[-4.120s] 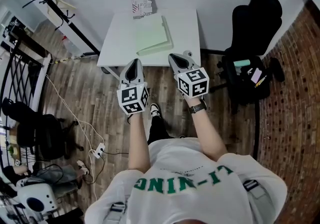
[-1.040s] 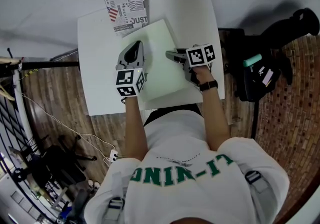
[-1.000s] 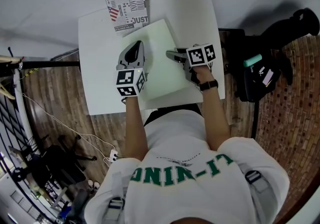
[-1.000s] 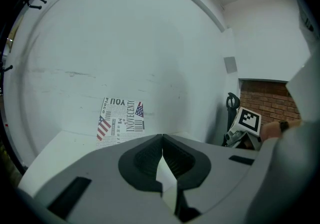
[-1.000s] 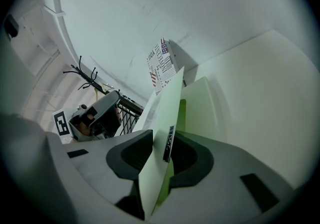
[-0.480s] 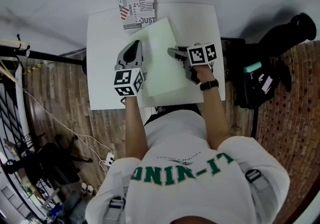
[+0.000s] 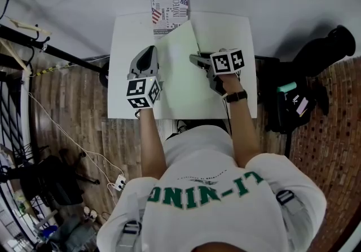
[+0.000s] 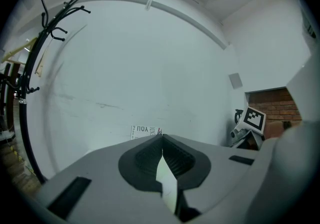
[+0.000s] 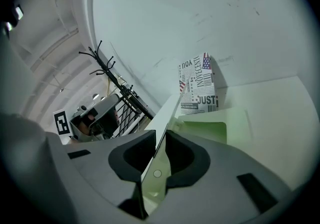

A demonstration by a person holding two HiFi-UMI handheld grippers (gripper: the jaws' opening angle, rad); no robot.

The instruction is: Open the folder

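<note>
A pale green folder [image 7: 180, 70] lies on the white table [image 7: 237, 36]. My left gripper [image 7: 150, 49] is at its left edge and, in the left gripper view, is shut [image 8: 161, 140] on a thin pale green sheet [image 8: 167, 183]. My right gripper [image 7: 193, 57] is at the folder's right side. In the right gripper view its jaws [image 9: 161, 135] are closing on the folder's cover [image 9: 167, 113], which runs up between the pads. The cover is raised off the lower leaf [image 9: 215, 128], which stays flat on the table.
A box printed like a newspaper [image 7: 169, 5] stands against the wall at the table's far edge, just past the folder's corner. A black chair and a bag [image 7: 293, 98] are to the right of the table. A coat rack [image 9: 110, 67] stands to the left.
Both grippers have risen with the folder's cover, whose far corner now reaches up to the printed box. The right jaws have narrowed on the cover.
</note>
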